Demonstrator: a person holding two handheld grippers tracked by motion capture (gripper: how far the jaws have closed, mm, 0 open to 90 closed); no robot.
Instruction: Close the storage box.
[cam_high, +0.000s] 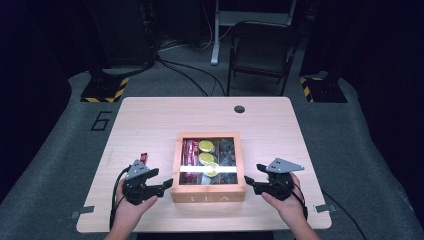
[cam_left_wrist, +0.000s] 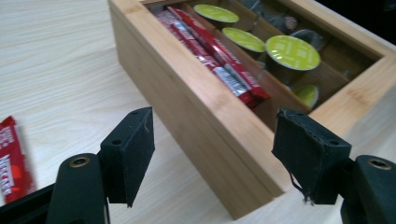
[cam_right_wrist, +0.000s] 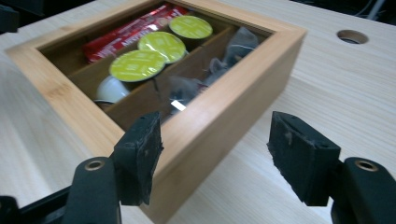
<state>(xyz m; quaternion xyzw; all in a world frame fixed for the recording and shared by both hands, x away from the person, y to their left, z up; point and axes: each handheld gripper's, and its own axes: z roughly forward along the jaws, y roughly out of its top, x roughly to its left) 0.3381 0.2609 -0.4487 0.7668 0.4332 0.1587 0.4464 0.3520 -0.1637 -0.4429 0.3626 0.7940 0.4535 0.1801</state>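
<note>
A square bamboo tea box with a glass lid (cam_high: 209, 192) sits near the front middle of the pale wooden desk (cam_high: 150, 120), red sachets (cam_left_wrist: 212, 51) and lime-topped capsules (cam_right_wrist: 137, 65) inside; the left hand-held gripper (cam_high: 167, 183) and the right hand-held gripper (cam_high: 248, 183) flank its front corners, jaws wide apart, gripping nothing; a loose red packet (cam_left_wrist: 10, 156) lies left of the box

A wooden tea box (cam_high: 208, 192) sits mid-table, its lid seemingly glass, holding pods and sachets.
</note>
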